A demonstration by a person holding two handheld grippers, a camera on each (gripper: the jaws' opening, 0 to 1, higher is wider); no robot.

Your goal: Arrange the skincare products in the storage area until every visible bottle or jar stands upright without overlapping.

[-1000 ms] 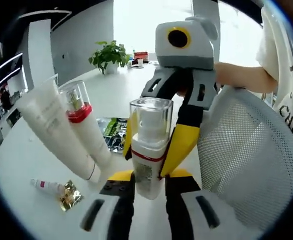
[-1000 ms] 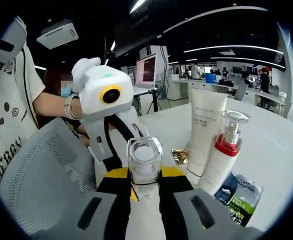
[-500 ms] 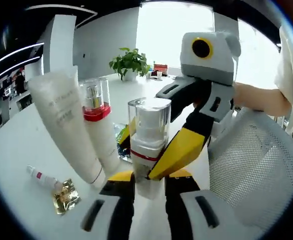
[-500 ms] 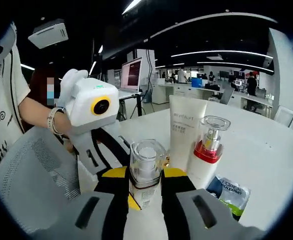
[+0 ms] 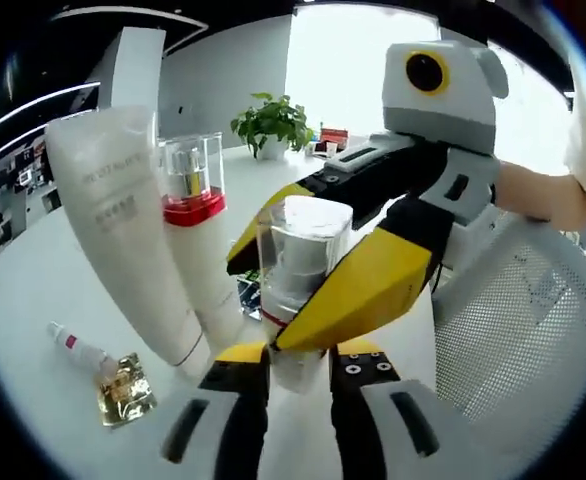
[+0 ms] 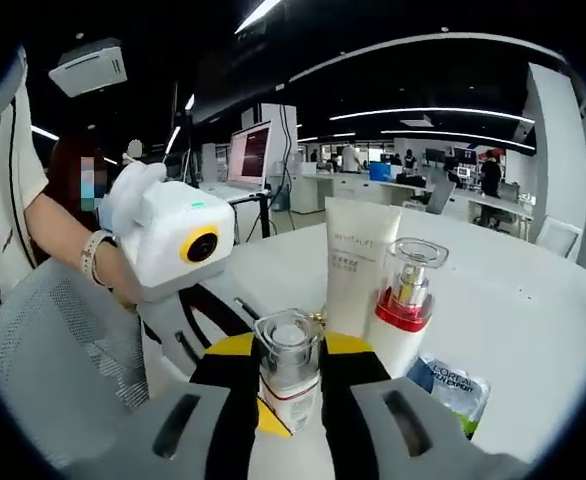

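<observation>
Both grippers have tipped over since a second ago, so the clear-capped pump bottle (image 5: 298,290) now sits lower between the right gripper (image 6: 289,375) jaws, and the right gripper's yellow jaw cuts diagonally across the left gripper view. Left gripper (image 5: 295,365) and right one are both clenched on that same bottle, upright on the white table (image 6: 533,330). Just beside it stand the white tube (image 6: 358,275) and red-collared bottle (image 6: 405,310), touching each other. Green sachet (image 6: 451,385) lies flat near them, plus a gold sachet (image 5: 120,388) and small tube (image 5: 73,345)
</observation>
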